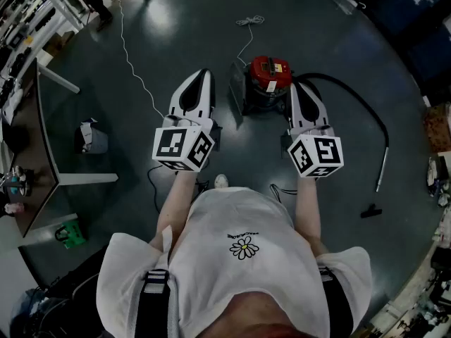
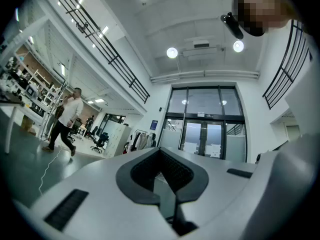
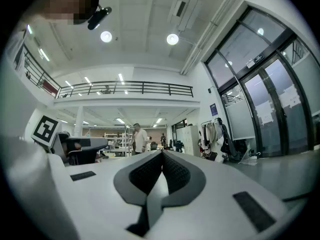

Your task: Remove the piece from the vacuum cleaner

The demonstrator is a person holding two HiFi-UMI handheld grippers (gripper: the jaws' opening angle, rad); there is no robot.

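The red vacuum cleaner (image 1: 268, 82) stands on the dark floor ahead of me. Its black hose (image 1: 352, 94) curves right to a metal wand (image 1: 383, 162) and a floor nozzle (image 1: 371, 210). My left gripper (image 1: 204, 74) is held above the floor to the vacuum's left, jaws shut and empty. My right gripper (image 1: 295, 87) hovers just right of the vacuum, also shut with nothing in it. Neither touches the machine. In the left gripper view the left gripper (image 2: 161, 152) points level across the hall, and in the right gripper view the right gripper (image 3: 161, 154) does too, so neither view shows the vacuum.
A grey panel (image 1: 236, 94) leans at the vacuum's left side. A white cord (image 1: 134, 70) trails over the floor. A desk (image 1: 39, 143) and a small grey box (image 1: 91, 138) stand at left. A person (image 2: 65, 121) walks far off. Glass doors (image 2: 205, 134) lie ahead.
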